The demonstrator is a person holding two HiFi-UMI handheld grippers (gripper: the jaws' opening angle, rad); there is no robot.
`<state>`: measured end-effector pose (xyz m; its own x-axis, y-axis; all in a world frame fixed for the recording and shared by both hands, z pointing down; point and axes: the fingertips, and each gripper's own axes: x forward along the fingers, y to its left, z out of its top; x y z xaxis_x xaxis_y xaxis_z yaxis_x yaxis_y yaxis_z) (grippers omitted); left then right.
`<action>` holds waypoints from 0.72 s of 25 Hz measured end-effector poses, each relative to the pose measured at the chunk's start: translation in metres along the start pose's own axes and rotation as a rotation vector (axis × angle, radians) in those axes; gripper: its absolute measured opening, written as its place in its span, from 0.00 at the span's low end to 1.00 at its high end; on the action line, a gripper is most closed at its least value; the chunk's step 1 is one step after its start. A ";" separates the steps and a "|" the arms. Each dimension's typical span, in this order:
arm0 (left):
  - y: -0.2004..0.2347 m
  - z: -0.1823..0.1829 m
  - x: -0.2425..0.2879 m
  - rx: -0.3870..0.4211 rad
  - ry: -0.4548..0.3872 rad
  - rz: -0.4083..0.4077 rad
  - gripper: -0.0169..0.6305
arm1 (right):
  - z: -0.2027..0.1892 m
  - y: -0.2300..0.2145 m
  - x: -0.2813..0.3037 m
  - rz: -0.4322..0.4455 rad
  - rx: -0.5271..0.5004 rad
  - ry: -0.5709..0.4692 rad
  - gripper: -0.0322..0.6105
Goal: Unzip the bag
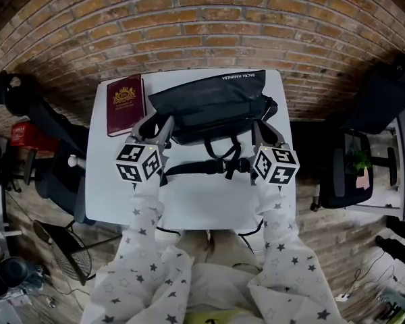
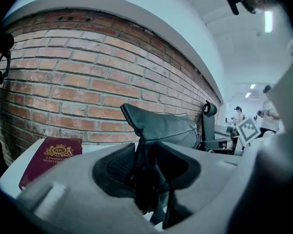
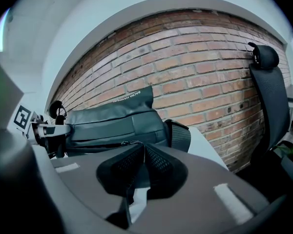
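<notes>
On the white table (image 1: 189,211), at its far left corner, you will find a dark red book (image 1: 125,104) lying flat, just beside the left end of the black bag (image 1: 209,106).

Left gripper (image 1: 156,125): its jaws are partly apart and clamped on a fold of dark fabric at the bag's left end. Your left gripper view confirms this: the fabric runs down between the two pads and both press on it. The marker cube (image 1: 138,162) sits behind the jaws, above your star-patterned sleeve (image 1: 145,248).

The bag stands across the middle of the table's far edge, close to the brick wall (image 1: 202,25), long side towards you. Its strap (image 1: 209,167) loops forward onto the table between the two grippers.

Right gripper (image 1: 264,132): it meets the bag near the right end. In your right gripper view the jaws stand almost together, tips on the zip line that crosses the bag's front face. A small zip pull (image 3: 129,143) shows right at those tips and appears to be pinched there; the contact itself is too small to verify fully.

Off the table to the right, a black office chair (image 1: 347,174) stands well apart from the bag
</notes>
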<state>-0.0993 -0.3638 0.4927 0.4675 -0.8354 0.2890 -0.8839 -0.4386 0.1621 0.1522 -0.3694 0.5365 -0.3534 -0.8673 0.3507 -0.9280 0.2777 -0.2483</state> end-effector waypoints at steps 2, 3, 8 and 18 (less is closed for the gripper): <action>-0.001 0.000 0.000 0.000 0.000 0.004 0.24 | 0.001 -0.007 0.000 -0.009 0.005 -0.003 0.08; -0.001 0.000 0.000 0.000 -0.001 0.007 0.24 | 0.002 -0.010 0.000 -0.011 0.005 -0.003 0.09; -0.001 -0.001 0.002 -0.004 -0.002 0.020 0.24 | 0.005 -0.027 0.000 -0.041 0.024 -0.009 0.09; 0.003 0.000 0.000 -0.012 -0.010 0.039 0.24 | 0.009 -0.046 -0.003 -0.080 0.023 -0.006 0.09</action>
<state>-0.1017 -0.3653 0.4936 0.4323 -0.8552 0.2859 -0.9014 -0.4014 0.1623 0.1971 -0.3836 0.5387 -0.2776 -0.8888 0.3646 -0.9502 0.1980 -0.2408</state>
